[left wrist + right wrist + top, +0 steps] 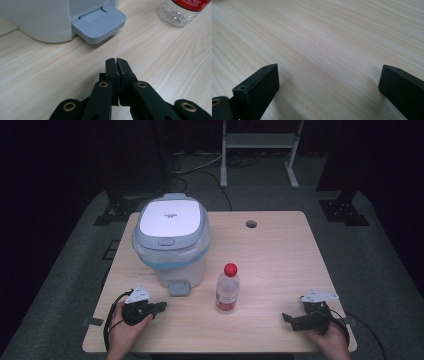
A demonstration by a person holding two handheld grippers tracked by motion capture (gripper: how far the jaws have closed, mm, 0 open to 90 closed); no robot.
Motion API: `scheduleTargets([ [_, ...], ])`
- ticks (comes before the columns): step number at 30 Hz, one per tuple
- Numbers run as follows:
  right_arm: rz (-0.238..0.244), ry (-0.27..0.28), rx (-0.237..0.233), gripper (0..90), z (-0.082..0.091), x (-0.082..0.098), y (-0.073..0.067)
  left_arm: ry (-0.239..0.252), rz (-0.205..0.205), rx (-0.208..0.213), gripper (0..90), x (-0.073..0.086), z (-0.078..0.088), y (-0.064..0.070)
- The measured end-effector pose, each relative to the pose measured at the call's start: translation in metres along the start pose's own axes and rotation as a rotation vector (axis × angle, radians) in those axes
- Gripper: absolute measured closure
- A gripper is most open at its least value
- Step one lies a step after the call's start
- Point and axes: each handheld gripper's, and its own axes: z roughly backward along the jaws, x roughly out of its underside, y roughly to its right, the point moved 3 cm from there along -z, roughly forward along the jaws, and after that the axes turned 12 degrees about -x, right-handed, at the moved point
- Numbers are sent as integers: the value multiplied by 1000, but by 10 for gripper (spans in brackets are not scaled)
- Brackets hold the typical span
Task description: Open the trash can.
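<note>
Two grippers are resting on a table (280, 250) with a bin (172, 240) and a bottle (227, 288).

In the high view, the bottle is standing upright just right of the bin's pedal (178, 287); the left gripper (160, 307) is lying near the bin's front, the right gripper (286, 318) well to the bottle's right. In the left gripper view, the jaws are pressing together, empty, pointing at the pedal (100, 24), with the bottle (183, 11) beyond to its right. In the right gripper view, the jaws are standing wide apart over bare table (329, 45).
</note>
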Motion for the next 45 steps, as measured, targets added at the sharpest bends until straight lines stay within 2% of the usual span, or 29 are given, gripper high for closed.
scheduleTargets([
  [8,0,0,0,17,0,0,0,1,7,-2,899,-7,-1,0],
  [13,0,0,0,17,0,0,0,20,15,9,899,-12,-3,1],
  [23,0,0,0,17,0,0,0,15,-5,17,899,-24,-12,7],
  [26,0,0,0,17,0,0,0,21,-21,8,899,-28,-14,9],
  [36,0,0,-1,17,0,0,0,63,-28,-14,899,-42,-18,11],
  [45,0,0,-1,17,0,0,0,72,3,-35,899,-49,-32,9],
])
